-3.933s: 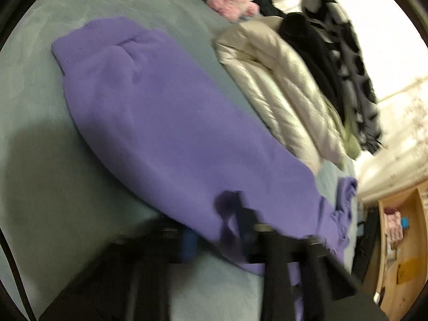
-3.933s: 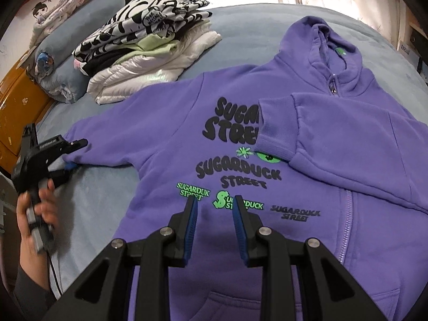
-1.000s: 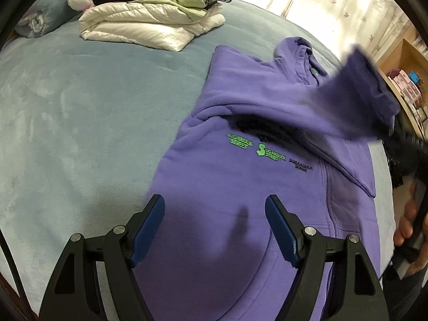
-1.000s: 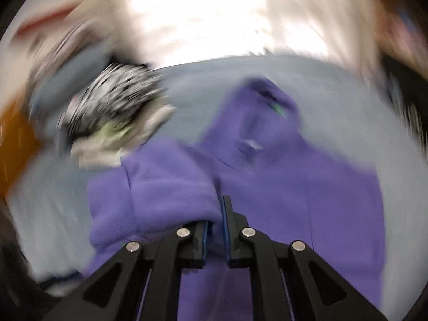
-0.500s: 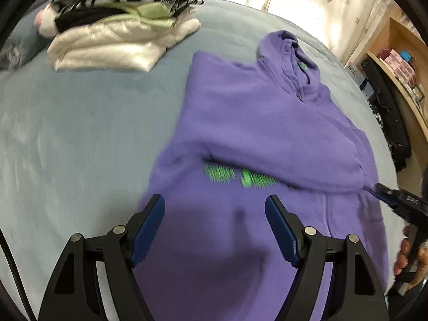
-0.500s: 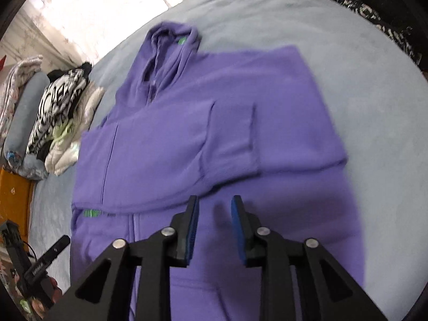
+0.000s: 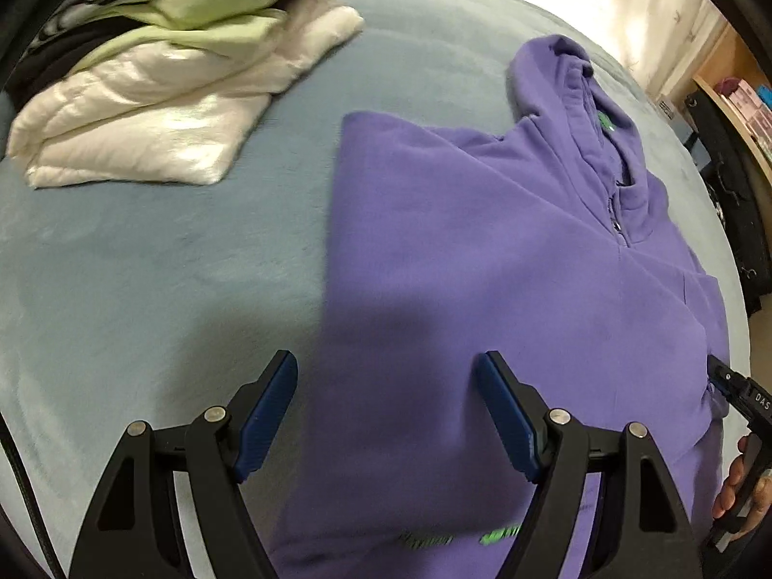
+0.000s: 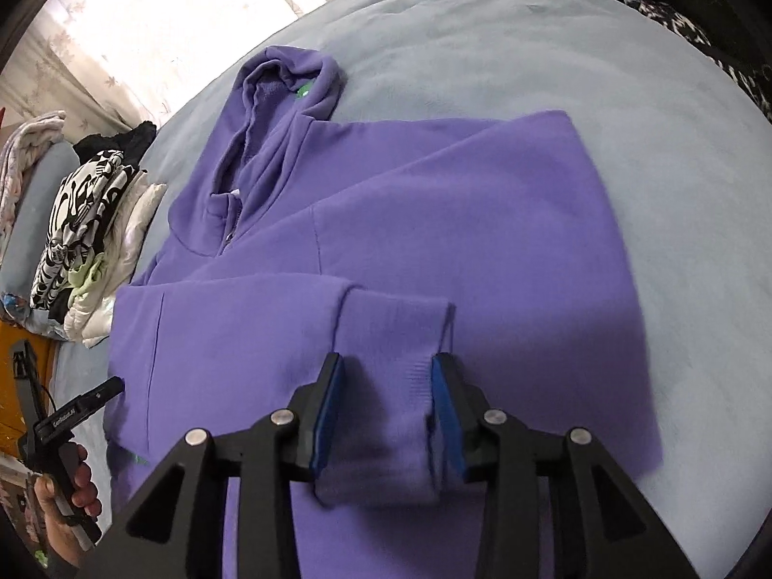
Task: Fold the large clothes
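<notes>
A purple hoodie (image 7: 506, 265) lies face up on the bed, hood (image 8: 280, 96) at the far end. Both sleeves are folded across its chest. The upper sleeve's ribbed cuff (image 8: 393, 337) lies between the jaws of my right gripper (image 8: 386, 371), which are opening; the pads do not press on it. My left gripper (image 7: 386, 371) hovers over the hoodie's left edge, jaws wide and closing a little, with nothing gripped. Each gripper also shows at the other view's edge: the right gripper (image 7: 738, 395) and the left gripper (image 8: 72, 410), each in a person's hand (image 8: 62, 497).
A stack of folded clothes (image 7: 144, 111), white puffer at the bottom, sits on the blue-grey blanket (image 7: 144, 289) left of the hoodie. A wooden shelf (image 7: 738, 96) stands beyond the bed on the right. Dark patterned cloth (image 8: 699, 34) lies at the bed's far edge.
My right gripper carried the sleeve across the hoodie's chest, laid it down and opened. My left gripper moved up along the hoodie's left side toward the shoulder.
</notes>
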`<state>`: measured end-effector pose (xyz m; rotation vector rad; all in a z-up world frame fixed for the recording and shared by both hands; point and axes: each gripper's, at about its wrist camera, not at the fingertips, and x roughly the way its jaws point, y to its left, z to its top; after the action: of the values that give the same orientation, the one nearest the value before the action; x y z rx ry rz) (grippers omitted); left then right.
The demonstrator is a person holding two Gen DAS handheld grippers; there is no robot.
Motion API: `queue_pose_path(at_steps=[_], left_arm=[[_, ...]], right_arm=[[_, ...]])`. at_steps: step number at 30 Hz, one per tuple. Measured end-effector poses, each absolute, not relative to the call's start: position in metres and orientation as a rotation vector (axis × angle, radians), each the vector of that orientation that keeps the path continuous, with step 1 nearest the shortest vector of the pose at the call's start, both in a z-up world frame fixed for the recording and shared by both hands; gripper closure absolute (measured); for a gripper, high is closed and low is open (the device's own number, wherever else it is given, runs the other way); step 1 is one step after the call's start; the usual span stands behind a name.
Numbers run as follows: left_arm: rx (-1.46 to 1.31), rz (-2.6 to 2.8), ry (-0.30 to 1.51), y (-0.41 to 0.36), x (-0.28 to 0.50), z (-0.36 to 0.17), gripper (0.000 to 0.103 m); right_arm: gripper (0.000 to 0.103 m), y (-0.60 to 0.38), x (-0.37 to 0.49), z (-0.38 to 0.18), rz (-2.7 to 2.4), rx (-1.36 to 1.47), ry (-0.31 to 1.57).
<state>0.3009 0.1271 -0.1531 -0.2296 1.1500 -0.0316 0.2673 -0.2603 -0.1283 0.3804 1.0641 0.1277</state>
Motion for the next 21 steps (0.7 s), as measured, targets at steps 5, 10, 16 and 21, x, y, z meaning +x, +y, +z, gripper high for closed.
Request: queue_pose_path(at_steps=[5,10,16,21], left_arm=[[-0.151,-0.002,1.096,0.115,0.305,-0.148,0.079],[-0.242,-0.010,0.998,0.131,0.296,-0.133,0.086],[-0.341,0.037,0.884,0.149,0.283,-0.134,0.089],[-0.372,0.059,0.932,0.156,0.289,-0.162,0.087]], right_arm=[[0.084,-0.236,0.273,-0.123,0.173,0.265,1.023],[0.088,-0.218,0.281,-0.092,0.244,0.259,0.895],[0.089,-0.218,0.291,-0.077,0.143,0.271,0.794],[0.094,-0.235,0.303,-0.127,-0.023,0.263,0.982]])
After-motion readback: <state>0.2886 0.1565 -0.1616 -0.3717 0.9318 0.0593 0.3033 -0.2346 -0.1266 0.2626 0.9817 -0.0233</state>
